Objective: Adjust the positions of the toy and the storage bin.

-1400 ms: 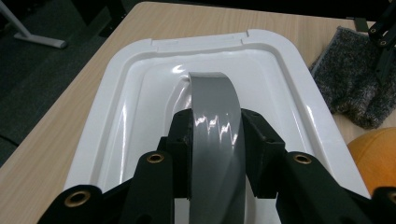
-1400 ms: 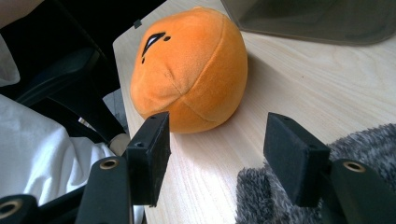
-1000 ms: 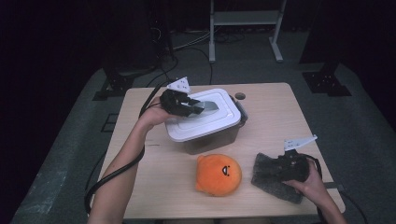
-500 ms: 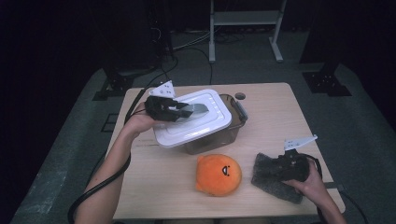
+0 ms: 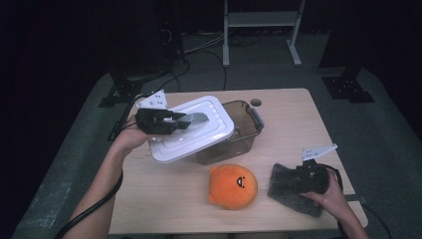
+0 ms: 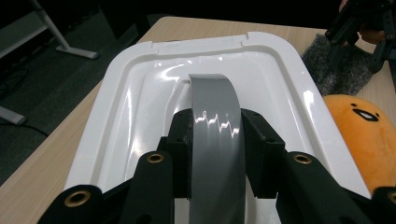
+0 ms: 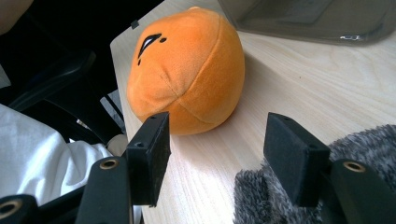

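The white lid (image 5: 191, 128) was held up off the table at a tilt, its right edge overlapping the left part of the clear brown container (image 5: 234, 130) and its left part hanging out over bare wood on the left side of the table (image 5: 288, 114). The left gripper (image 5: 174, 121) had its jaws clamped on the grey handle (image 6: 215, 140) that arches across the lid's middle; in the left gripper view the two black pads (image 6: 182, 154) pressed against either side of that strap. The container sat near the centre of the table, toward the far side, its own handle on the right end. Just in front of it, on the near side, lay the orange plush toy (image 5: 233, 186) with its small face upward. To the right of the toy, close beside it, a grey fuzzy cloth (image 5: 288, 191) lay near the table's right near corner, and the right gripper (image 7: 215, 158) rested on top of it, jaws apart and gripping nothing, pointing left toward the toy. In the right gripper view the cloth showed under the right jaw, while the toy sat just beyond the jaw tips.
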{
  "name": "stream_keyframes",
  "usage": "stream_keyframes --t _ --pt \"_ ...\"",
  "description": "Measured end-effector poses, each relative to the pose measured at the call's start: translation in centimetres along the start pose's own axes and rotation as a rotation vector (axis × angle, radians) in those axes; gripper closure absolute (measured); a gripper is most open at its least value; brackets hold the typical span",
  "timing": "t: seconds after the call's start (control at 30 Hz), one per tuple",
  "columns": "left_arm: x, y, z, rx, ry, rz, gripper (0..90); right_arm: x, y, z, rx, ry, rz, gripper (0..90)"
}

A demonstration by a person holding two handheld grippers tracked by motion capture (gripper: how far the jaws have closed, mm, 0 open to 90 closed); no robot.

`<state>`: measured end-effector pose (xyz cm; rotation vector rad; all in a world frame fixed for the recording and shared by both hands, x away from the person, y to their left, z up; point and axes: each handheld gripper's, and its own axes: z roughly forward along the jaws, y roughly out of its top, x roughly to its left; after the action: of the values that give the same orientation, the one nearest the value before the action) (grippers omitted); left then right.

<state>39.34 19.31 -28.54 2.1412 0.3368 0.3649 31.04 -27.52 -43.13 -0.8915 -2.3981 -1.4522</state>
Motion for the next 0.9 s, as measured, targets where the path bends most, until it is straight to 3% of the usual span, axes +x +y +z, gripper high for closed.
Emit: stream_keyframes --t 0.57,0.9 --pt "-1.0 -2.5 -4.7 -0.012 0.065 -0.019 66.7 0.1 0.0 0.2 0.005 -0.006 0.004 39.9" --pt "-2.2 -5.5 -7.0 -0.020 0.089 -0.050 66.7 0.4 -0.1 0.4 0.012 -0.011 0.004 39.9"
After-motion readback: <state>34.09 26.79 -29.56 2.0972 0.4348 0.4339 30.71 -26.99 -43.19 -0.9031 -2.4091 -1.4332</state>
